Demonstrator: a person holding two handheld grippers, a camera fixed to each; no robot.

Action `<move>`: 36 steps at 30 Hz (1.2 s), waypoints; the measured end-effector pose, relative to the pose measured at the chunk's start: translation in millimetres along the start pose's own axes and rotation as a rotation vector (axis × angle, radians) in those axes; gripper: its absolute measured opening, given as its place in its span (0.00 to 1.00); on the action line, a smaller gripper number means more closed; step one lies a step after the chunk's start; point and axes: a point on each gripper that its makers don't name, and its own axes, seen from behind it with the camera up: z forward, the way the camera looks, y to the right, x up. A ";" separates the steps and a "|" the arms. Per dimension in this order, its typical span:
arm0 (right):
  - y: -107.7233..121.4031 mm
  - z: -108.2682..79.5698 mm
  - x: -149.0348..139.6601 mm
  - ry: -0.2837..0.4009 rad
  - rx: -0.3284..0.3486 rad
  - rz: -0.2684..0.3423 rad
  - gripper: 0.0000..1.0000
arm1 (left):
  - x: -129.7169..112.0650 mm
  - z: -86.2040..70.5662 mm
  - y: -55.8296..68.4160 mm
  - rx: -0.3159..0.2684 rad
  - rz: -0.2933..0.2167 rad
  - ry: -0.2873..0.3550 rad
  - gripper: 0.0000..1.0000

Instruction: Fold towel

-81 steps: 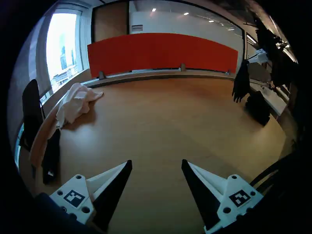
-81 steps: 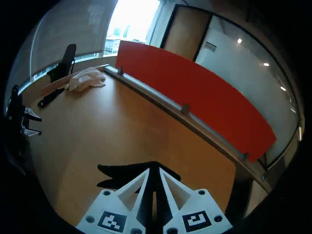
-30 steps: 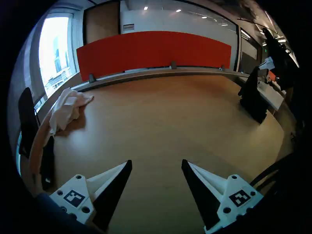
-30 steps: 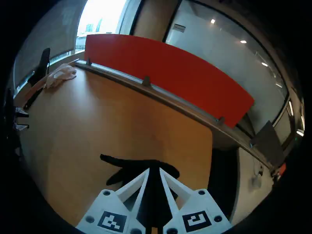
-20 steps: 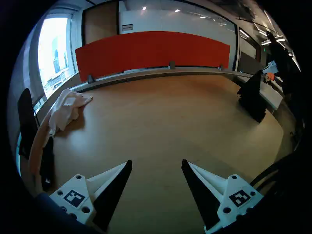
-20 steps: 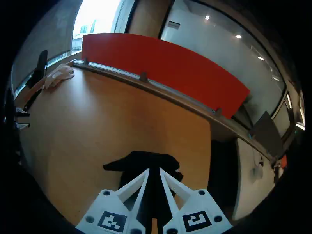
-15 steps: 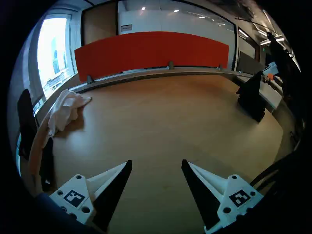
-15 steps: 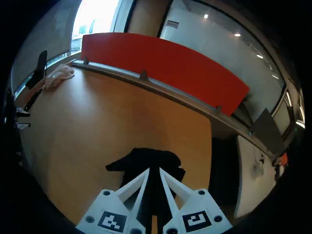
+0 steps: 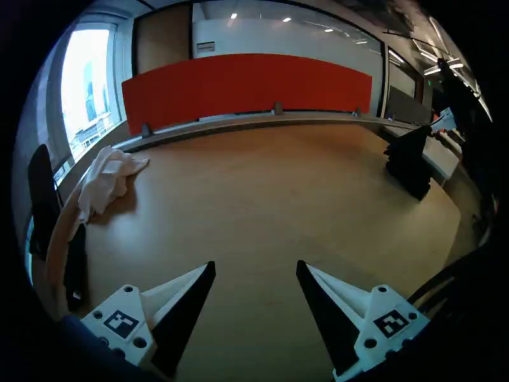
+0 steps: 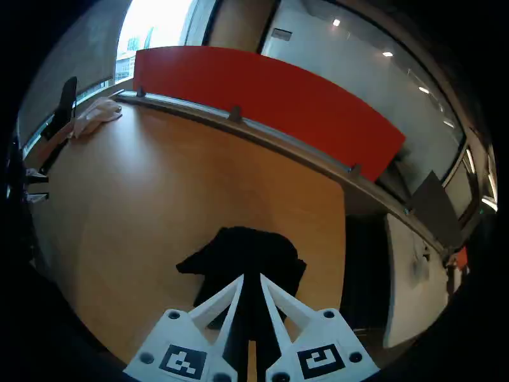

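The table (image 9: 267, 191) is smooth wood with a soft sheen. The black towel (image 10: 251, 251) is limp matt cloth. The pale cloth (image 9: 105, 181) at the table's far corner is soft and creased. The red panel (image 9: 248, 86) along the table's back edge looks flat matt. The left gripper (image 9: 254, 264) and right gripper (image 10: 252, 280) are matt white plastic.

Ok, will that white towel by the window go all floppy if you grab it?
Probably floppy: the white towel lies crumpled in soft folds. It is likely light and will not roll. It may slide easily on the smooth table.
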 end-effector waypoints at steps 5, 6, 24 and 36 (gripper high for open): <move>8.4 -0.7 -15.6 -0.021 -0.020 0.028 0.03 | -1.7 -2.0 -0.8 0.000 0.006 -0.003 0.94; 10.4 -0.7 -18.4 -0.025 -0.025 0.035 0.03 | -2.0 -2.2 -1.0 0.000 0.008 -0.004 0.94; 35.6 17.1 -79.3 -0.137 -0.071 0.108 0.03 | -0.9 -1.9 -2.9 0.005 0.023 -0.012 0.94; 43.3 35.6 -121.1 -0.198 -0.079 0.187 0.03 | 0.1 -0.6 -6.2 0.017 0.037 -0.023 0.94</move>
